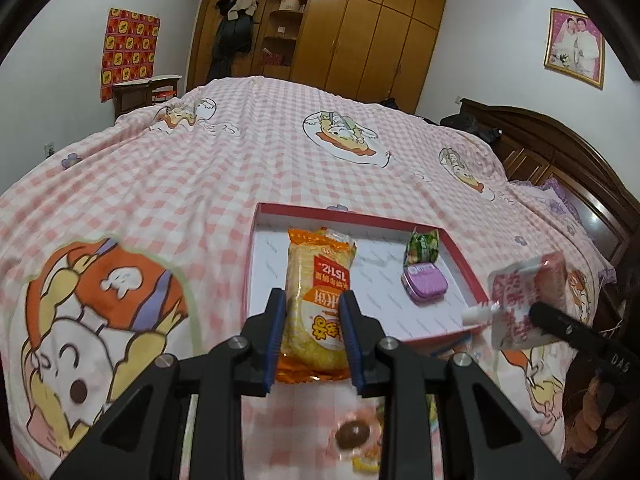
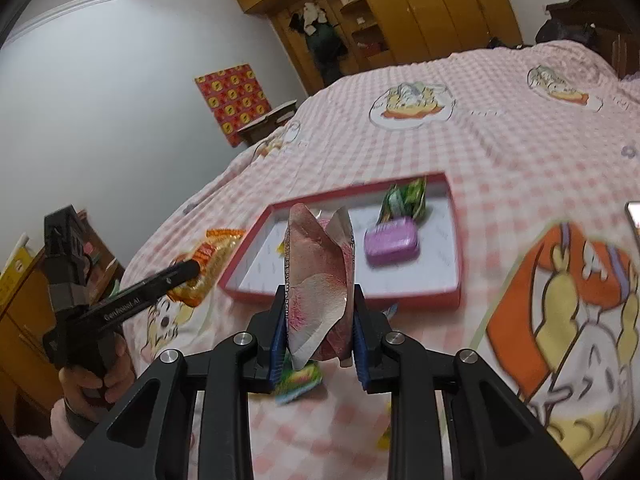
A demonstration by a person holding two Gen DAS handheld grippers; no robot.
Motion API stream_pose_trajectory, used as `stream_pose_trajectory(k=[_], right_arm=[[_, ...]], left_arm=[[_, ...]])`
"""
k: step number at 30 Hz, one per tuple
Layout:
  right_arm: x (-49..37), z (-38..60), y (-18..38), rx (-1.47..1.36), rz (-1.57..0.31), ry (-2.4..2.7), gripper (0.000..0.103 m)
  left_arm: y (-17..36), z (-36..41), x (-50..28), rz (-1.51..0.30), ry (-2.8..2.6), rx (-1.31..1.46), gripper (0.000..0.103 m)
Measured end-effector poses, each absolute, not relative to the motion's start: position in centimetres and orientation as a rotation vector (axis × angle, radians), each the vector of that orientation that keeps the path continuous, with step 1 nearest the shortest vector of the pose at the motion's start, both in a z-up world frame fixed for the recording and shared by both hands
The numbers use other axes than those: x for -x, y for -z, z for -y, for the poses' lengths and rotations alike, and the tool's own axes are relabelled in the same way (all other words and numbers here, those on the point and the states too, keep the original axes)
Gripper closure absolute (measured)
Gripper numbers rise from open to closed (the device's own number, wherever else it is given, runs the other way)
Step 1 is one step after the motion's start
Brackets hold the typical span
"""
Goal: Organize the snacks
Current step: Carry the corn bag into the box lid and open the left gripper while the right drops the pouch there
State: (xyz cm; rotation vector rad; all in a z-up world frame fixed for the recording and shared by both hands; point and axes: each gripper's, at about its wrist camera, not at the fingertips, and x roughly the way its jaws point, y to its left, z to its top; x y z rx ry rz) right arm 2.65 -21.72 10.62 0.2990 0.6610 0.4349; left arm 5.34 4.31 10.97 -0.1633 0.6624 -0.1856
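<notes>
My left gripper [image 1: 314, 334] is shut on an orange-and-yellow snack pack [image 1: 318, 300], held over the near left edge of a red-rimmed white box [image 1: 352, 220] on the bed. My right gripper [image 2: 320, 332] is shut on a pink spouted pouch [image 2: 318, 276], held just short of the box's [image 2: 348, 300] near rim. The pouch also shows in the left wrist view [image 1: 524, 304], and the snack pack in the right wrist view [image 2: 208, 264]. In the box lie a purple tin [image 1: 424, 282] [image 2: 392, 242] and a green wrapped snack [image 1: 422, 246] [image 2: 404, 198].
A round brown candy [image 1: 352, 434] and a green packet [image 2: 298, 380] lie on the pink checked bedspread [image 1: 200, 168] in front of the box. A wooden headboard [image 1: 560, 152] is at the right. A wardrobe [image 1: 360, 28] stands behind the bed.
</notes>
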Motion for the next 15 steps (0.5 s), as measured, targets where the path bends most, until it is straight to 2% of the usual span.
stream_pose_trajectory(k=[5, 15], right_arm=[[-5.1, 21.8, -11.2, -0.289, -0.667, -0.392, 0.074], [-8.5, 22.6, -8.4, -0.312, -0.761, -0.346, 0.074]], left_arm=[[-10.1, -4.4, -7.3, -0.694, 0.176, 0.168, 0.075], [-7.9, -3.1, -9.2, -0.754, 0.181, 0.141, 0.075]])
